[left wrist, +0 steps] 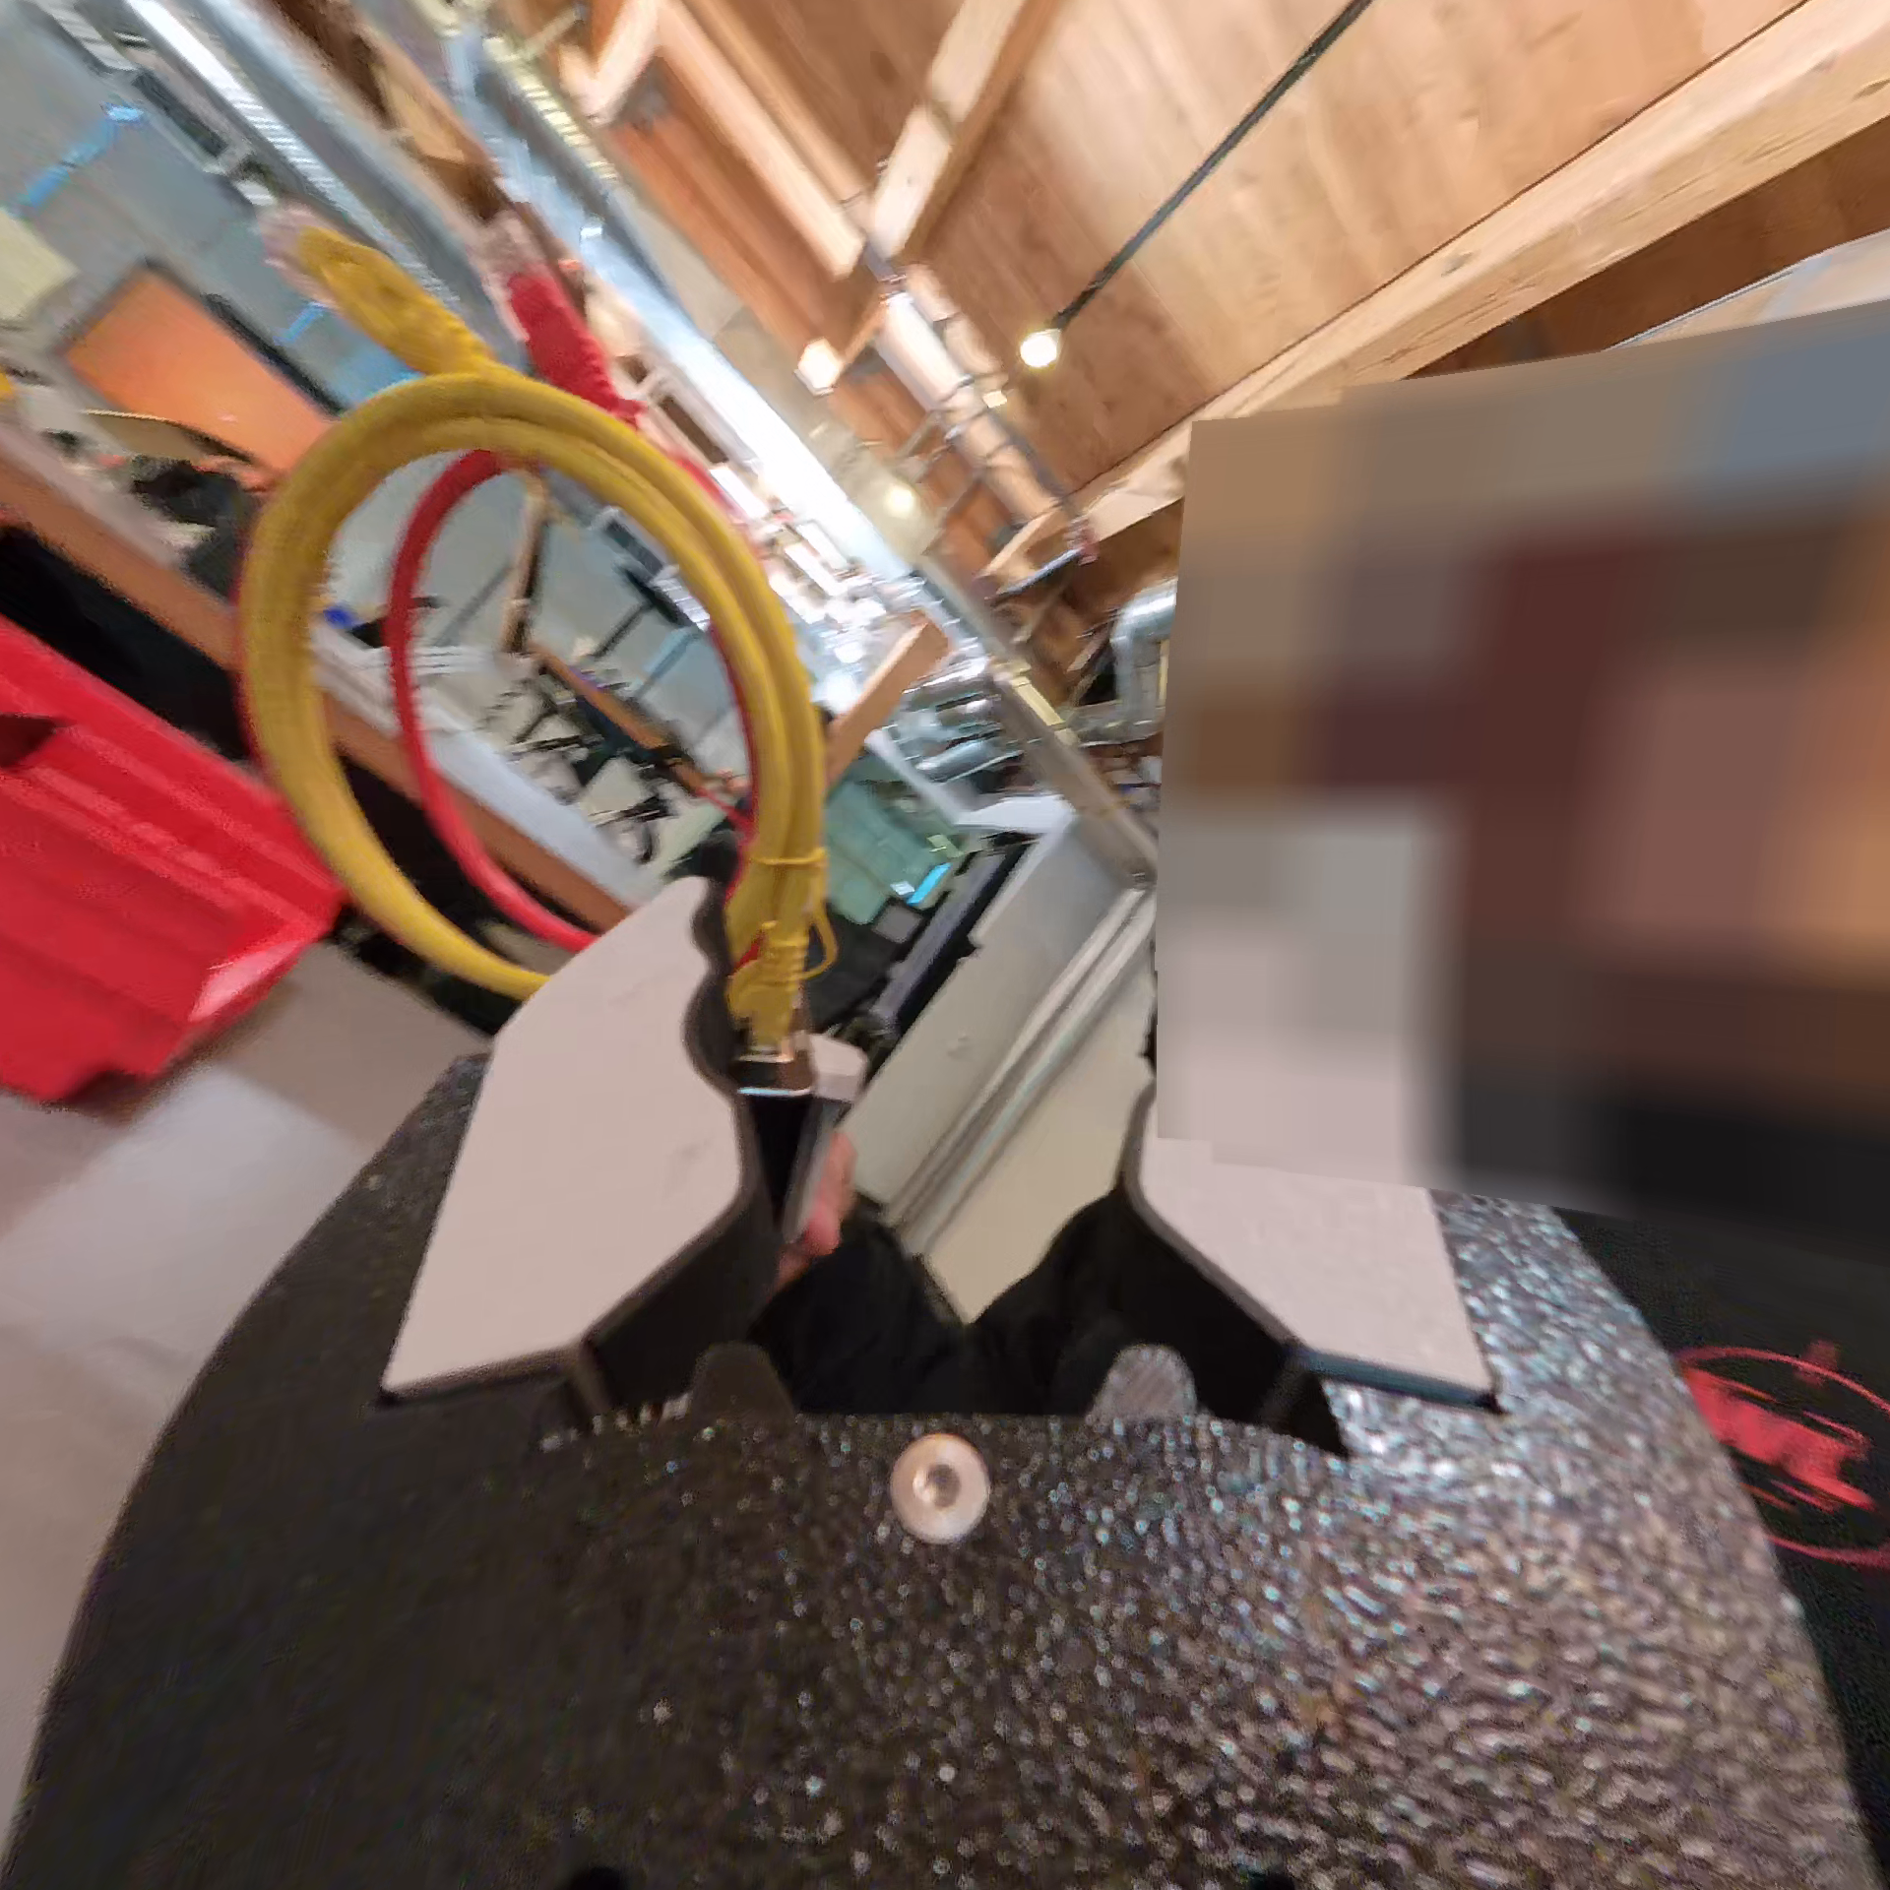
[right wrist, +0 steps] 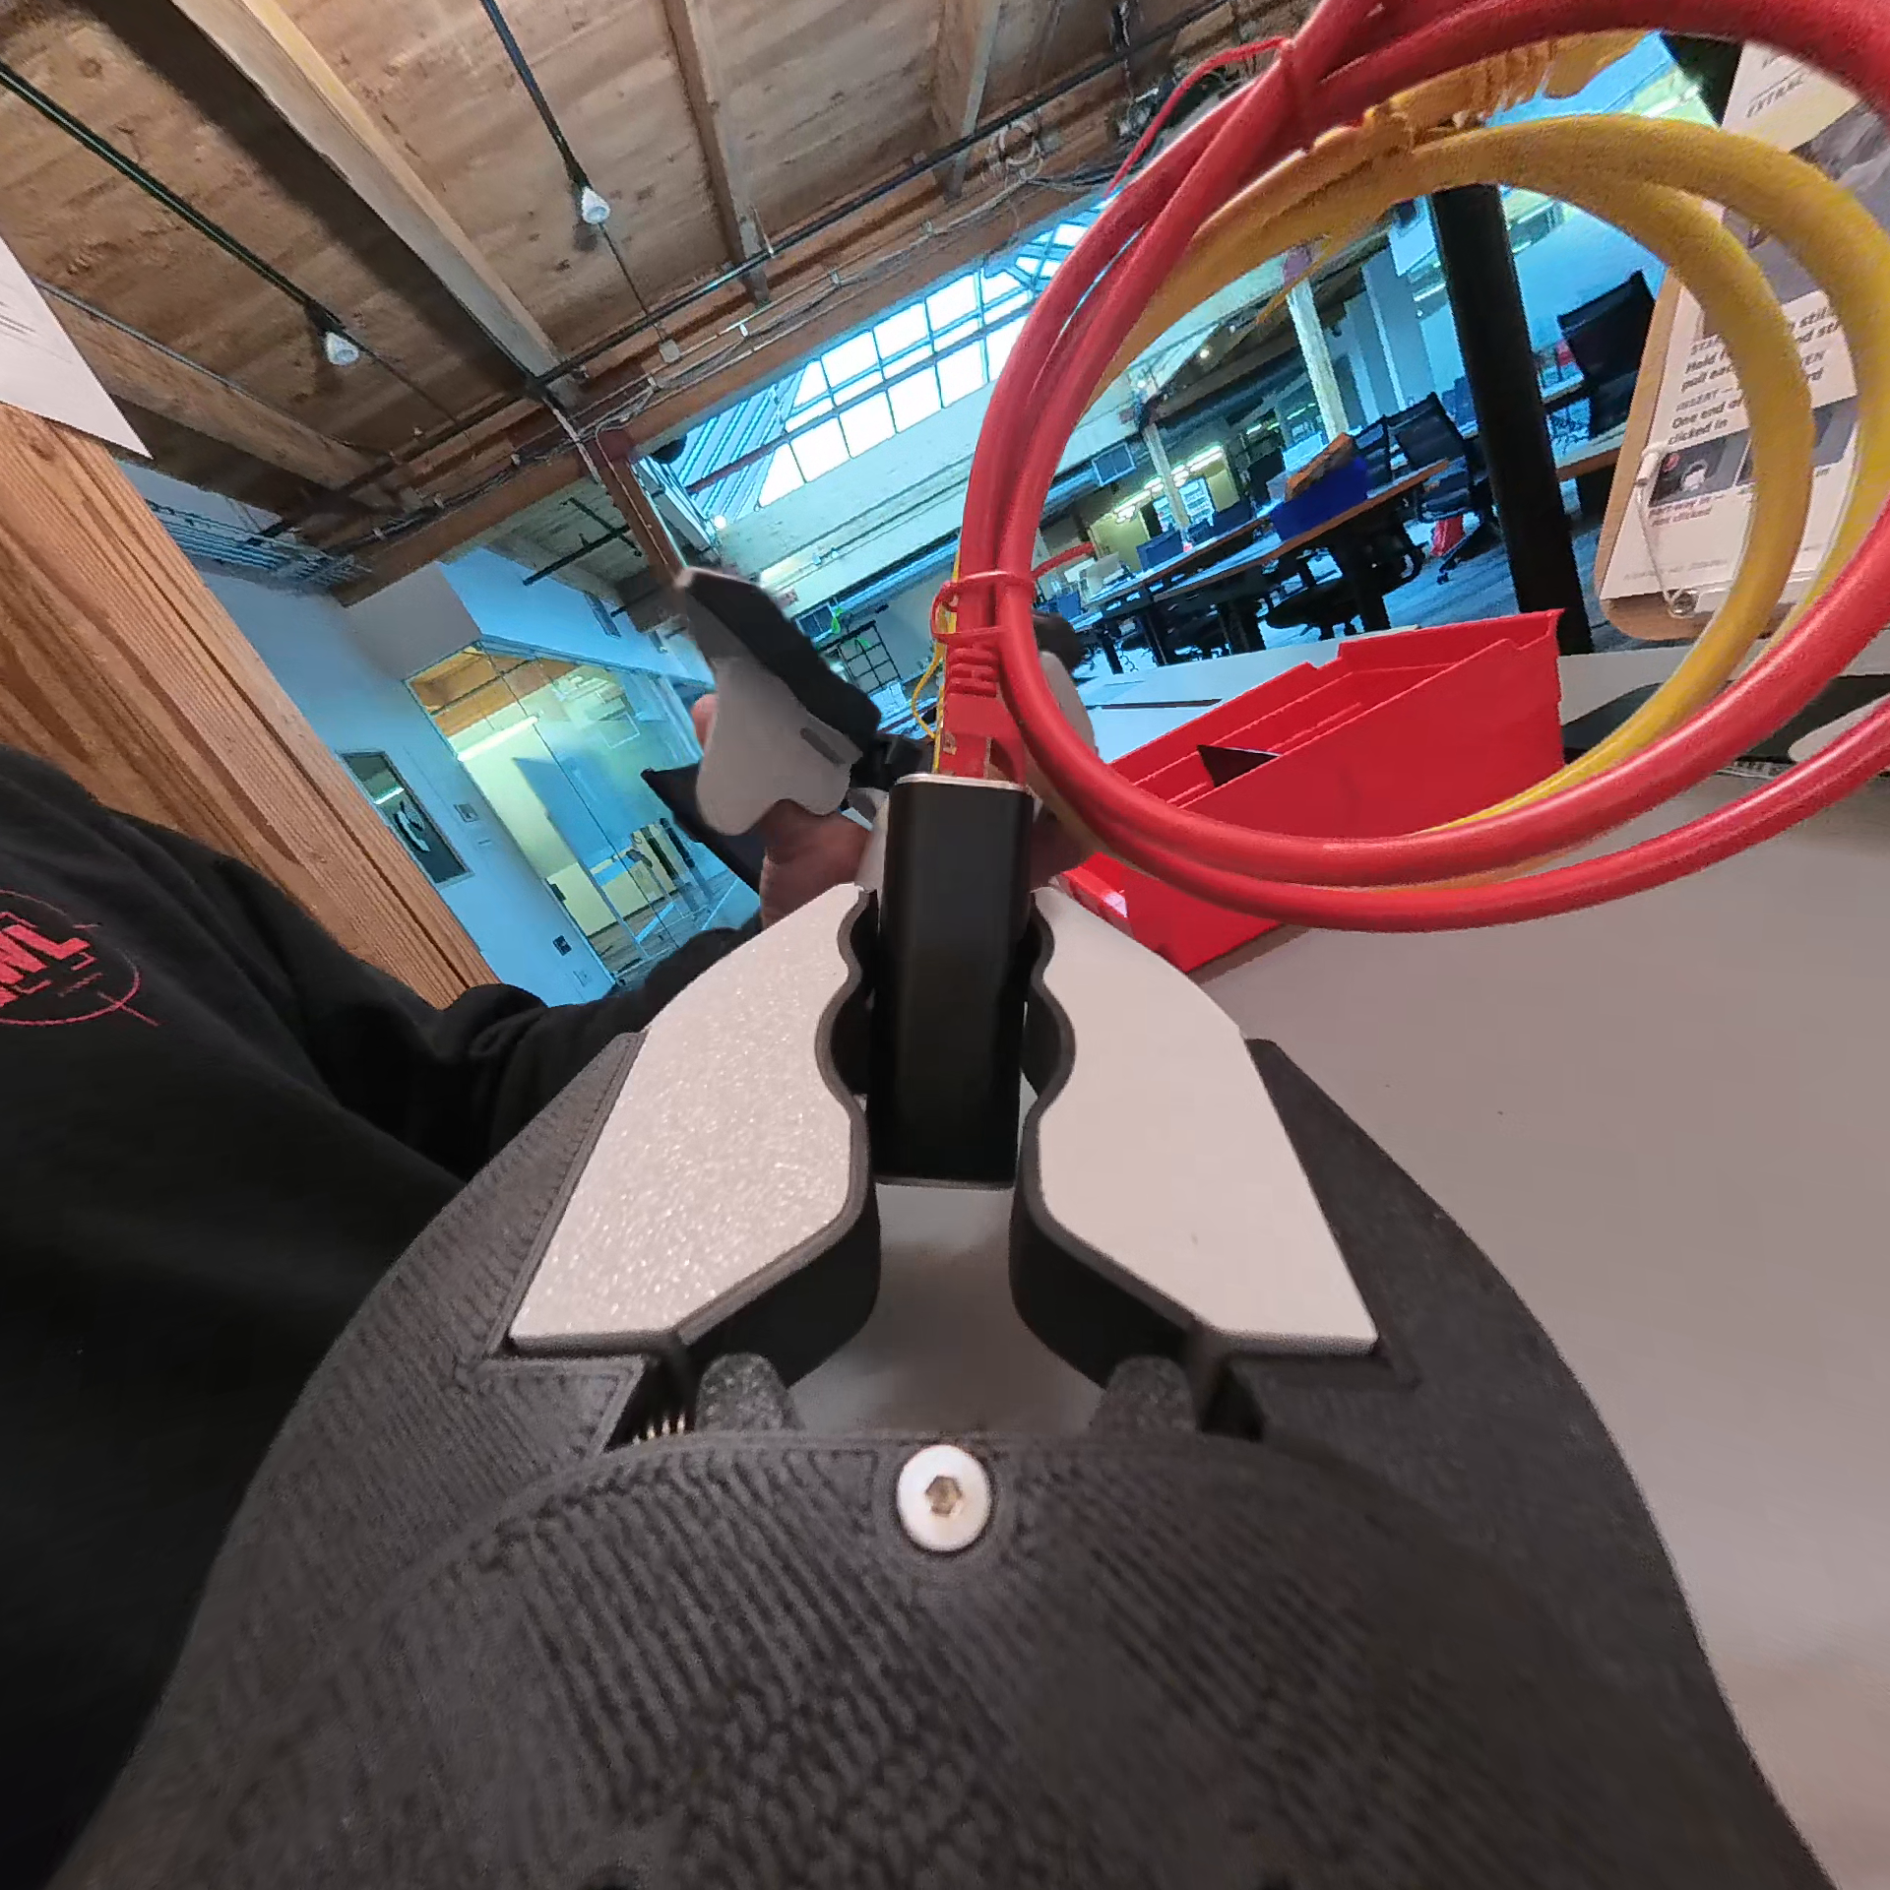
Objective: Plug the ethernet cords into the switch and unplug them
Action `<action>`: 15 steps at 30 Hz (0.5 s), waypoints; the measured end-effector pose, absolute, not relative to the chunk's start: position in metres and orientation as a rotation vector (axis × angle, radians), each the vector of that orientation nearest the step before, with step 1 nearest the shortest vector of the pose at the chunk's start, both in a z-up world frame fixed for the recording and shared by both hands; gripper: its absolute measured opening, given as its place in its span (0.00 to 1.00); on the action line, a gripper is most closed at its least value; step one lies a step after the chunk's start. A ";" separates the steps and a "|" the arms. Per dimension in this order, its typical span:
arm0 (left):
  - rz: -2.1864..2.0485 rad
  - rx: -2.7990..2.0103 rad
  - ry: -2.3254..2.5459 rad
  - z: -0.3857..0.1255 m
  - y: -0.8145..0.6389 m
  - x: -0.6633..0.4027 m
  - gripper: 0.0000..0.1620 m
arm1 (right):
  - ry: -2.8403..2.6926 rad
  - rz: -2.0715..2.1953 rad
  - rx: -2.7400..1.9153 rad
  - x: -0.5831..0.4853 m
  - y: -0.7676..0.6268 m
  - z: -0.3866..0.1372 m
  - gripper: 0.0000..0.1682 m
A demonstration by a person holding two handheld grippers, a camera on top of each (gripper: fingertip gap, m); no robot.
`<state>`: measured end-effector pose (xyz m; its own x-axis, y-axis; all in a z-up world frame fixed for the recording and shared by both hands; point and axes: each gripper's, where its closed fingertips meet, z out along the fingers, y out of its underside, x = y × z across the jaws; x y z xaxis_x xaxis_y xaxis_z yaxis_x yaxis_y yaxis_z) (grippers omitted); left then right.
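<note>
My right gripper (right wrist: 946, 1023) is shut on a small black switch (right wrist: 946, 972) and holds it upright in the air. A red ethernet cord (right wrist: 1023, 440) and a yellow ethernet cord (right wrist: 1759, 338) loop above it, each tied in a coil. The red plug (right wrist: 966, 716) sits in the switch's top end. In the left wrist view the yellow plug (left wrist: 772, 961) sits in the switch (left wrist: 788, 1084), right beside my left finger. My left gripper (left wrist: 920, 1023) is open, its jaws wide apart on either side of the plugs. Its right fingertip is hidden by a mosaic patch.
A red plastic bin (right wrist: 1330, 757) stands on the grey table (right wrist: 1534, 1125) behind the switch; it also shows in the left wrist view (left wrist: 123, 869). A clipboard with a paper sheet (right wrist: 1718, 409) hangs at the right. A person's black sleeve (right wrist: 256, 1125) is at the left. The left gripper's tips are roughly 8 centimetres from the right gripper's.
</note>
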<state>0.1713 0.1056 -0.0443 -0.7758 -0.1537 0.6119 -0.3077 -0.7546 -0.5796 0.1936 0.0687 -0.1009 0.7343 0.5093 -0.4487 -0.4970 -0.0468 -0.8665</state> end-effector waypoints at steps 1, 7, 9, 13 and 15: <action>2.666 1.091 -1.109 -0.049 0.106 0.177 0.45 | -0.011 0.817 -1.395 0.194 0.069 -0.102 0.16; 2.488 1.369 -1.401 -0.075 0.093 0.195 0.37 | 0.011 0.866 -1.351 0.200 0.071 -0.109 0.16; 2.436 1.385 -1.436 -0.080 0.086 0.197 0.34 | 0.005 0.882 -1.340 0.198 0.072 -0.109 0.16; 2.372 1.448 -1.544 -0.092 0.079 0.202 0.28 | 0.003 0.874 -1.378 0.193 0.076 -0.113 0.16; 2.364 1.475 -1.556 -0.095 0.080 0.203 0.25 | 0.017 0.879 -1.378 0.194 0.077 -0.114 0.16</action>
